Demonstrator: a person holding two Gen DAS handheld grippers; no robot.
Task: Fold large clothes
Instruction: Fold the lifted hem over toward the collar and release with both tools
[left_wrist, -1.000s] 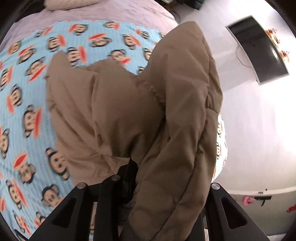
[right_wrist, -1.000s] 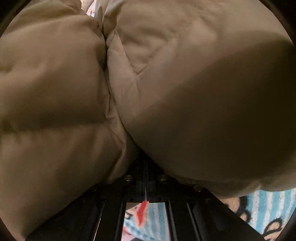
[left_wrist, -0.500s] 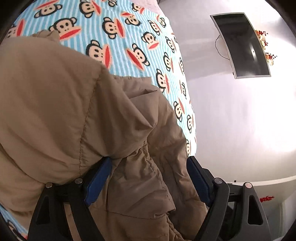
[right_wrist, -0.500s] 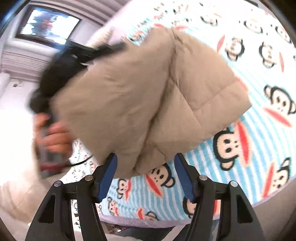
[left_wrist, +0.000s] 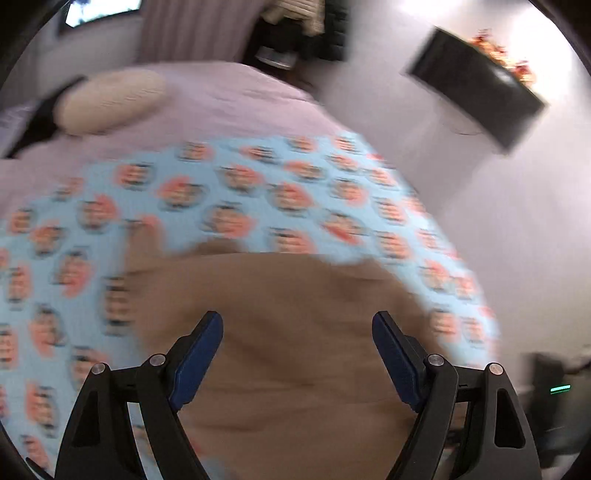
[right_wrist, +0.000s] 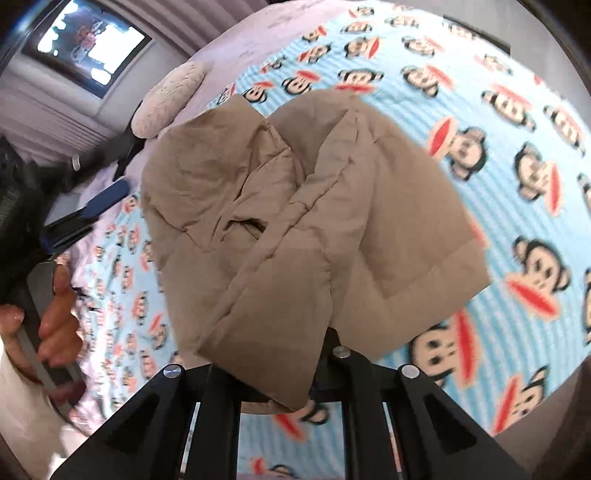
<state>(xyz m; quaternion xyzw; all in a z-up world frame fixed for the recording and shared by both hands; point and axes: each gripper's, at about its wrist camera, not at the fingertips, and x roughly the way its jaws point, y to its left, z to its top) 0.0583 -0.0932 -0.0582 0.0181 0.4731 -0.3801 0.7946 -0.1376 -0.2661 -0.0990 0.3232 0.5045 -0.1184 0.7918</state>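
A tan padded jacket (right_wrist: 295, 221) lies folded in a bundle on a blue monkey-print blanket (right_wrist: 498, 166). My right gripper (right_wrist: 284, 373) is shut on the jacket's near edge, its fingers hidden under the fabric. In the blurred left wrist view the jacket (left_wrist: 295, 350) lies below my left gripper (left_wrist: 297, 354), which is open and empty with its blue pads (left_wrist: 195, 354) wide apart. The left gripper also shows at the left of the right wrist view (right_wrist: 92, 206), held in a hand away from the jacket.
The blanket (left_wrist: 221, 206) covers a lilac bed (left_wrist: 221, 107) with a cream pillow (left_wrist: 110, 99) at its head. A dark TV (left_wrist: 476, 88) hangs on the wall to the right. The bed's edge drops off to the right.
My left gripper let go of the jacket, opened and pulled back above it. My right gripper opened half a second ago and is now shut on the jacket's near edge.
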